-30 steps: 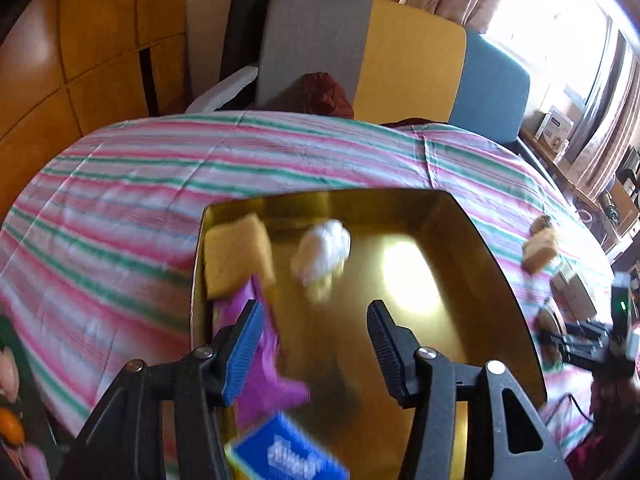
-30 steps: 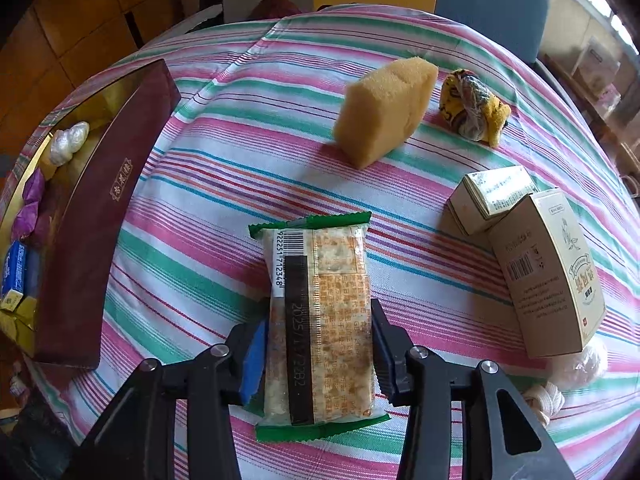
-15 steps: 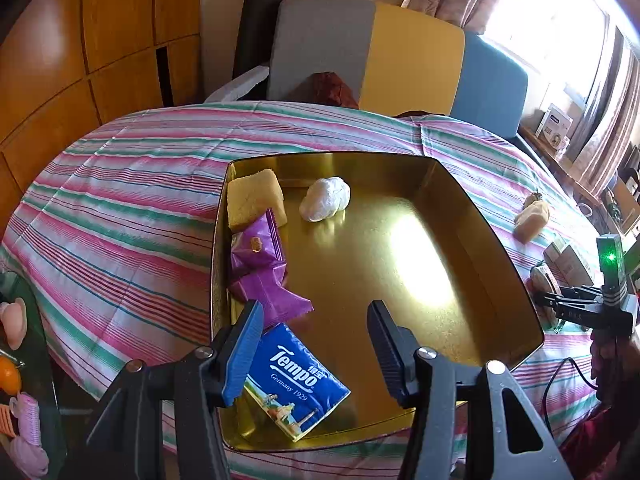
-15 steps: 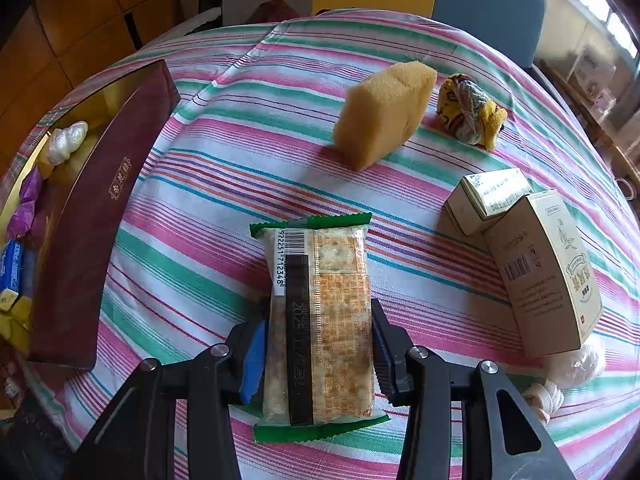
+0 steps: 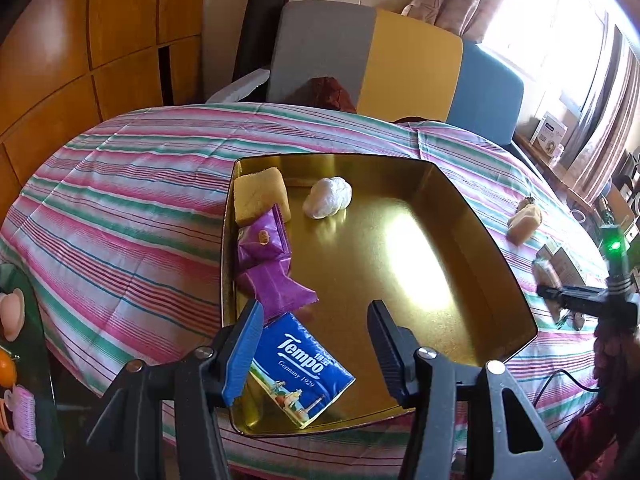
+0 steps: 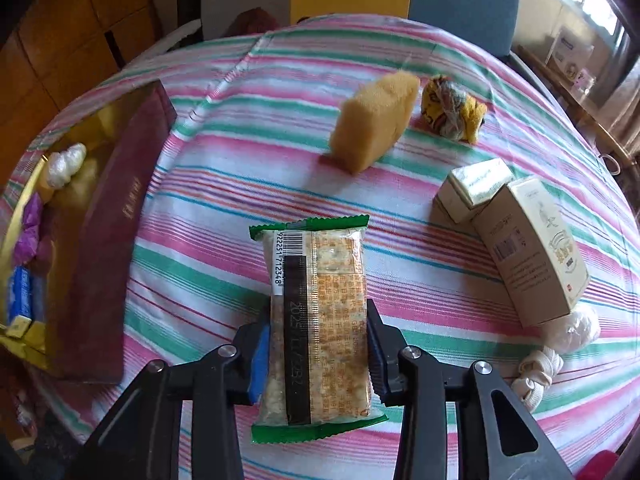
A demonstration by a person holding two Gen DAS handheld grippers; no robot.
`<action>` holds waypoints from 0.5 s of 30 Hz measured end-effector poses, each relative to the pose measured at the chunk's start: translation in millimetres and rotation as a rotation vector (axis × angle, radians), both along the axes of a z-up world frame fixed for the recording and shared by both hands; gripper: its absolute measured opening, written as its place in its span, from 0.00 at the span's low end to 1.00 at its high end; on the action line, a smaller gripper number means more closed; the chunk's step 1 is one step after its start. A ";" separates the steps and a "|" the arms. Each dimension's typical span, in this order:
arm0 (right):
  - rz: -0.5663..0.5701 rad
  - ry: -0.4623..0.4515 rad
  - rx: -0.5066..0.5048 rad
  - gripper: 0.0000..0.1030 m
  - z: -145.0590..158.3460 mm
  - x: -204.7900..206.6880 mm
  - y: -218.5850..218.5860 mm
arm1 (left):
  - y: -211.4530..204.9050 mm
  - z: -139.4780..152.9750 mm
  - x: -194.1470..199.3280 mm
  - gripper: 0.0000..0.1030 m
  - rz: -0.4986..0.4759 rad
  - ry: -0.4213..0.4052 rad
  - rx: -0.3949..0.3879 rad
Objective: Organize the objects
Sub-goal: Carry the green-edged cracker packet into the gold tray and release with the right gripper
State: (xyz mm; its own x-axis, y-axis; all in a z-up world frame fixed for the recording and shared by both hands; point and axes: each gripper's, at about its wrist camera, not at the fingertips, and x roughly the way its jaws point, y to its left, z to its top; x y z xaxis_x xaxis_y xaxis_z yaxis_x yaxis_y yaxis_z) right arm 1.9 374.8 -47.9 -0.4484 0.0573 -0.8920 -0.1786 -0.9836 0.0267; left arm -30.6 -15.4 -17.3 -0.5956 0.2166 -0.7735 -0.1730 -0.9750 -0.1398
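Left wrist view: the left gripper point(image 5: 316, 340) hangs above the near end of a gold tray point(image 5: 460, 216) on the striped worktop point(image 5: 120, 184), its jaws apart with nothing between them. In the tray, a blue tissue pack point(image 5: 298, 368) lies at 6 o'clock, purple wrappers point(image 5: 266, 264) at 9 o'clock, a yellow sponge point(image 5: 260, 196) at 11 o'clock, and a white ball point(image 5: 328, 198) at 12 o'clock.

Right wrist view: the right gripper point(image 6: 318, 344) has its jaws closing, both pads pressed on the sides of a green-edged cracker packet point(image 6: 318, 320), which points toward 12 o'clock over the worktop. A second sponge point(image 6: 374, 120) and a yellow wad point(image 6: 454, 110) lie at 1 o'clock; two cream boxes point(image 6: 516, 236) lie at 3 o'clock; the tray is at 9 o'clock.
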 end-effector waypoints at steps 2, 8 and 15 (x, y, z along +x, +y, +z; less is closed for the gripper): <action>0.006 0.037 -0.013 0.39 16.4 2.2 -6.1 | -1.6 -0.5 -0.4 0.53 0.002 -0.002 0.004; 0.108 0.128 -0.078 0.39 68.2 -13.0 -55.8 | -10.1 -0.4 -0.8 0.53 0.016 -0.001 0.029; 0.313 0.035 -0.138 0.40 63.3 -61.5 -160.3 | -37.2 -2.4 -0.8 0.53 0.077 -0.013 0.059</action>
State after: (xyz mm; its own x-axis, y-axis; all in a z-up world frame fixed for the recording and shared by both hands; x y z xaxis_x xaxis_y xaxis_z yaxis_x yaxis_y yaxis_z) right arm -59.6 214.5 15.3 -0.4553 -0.2076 -0.8658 0.1342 -0.9773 0.1637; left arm -31.3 -52.6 -19.7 -0.6021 0.2162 -0.7686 -0.0960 -0.9753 -0.1991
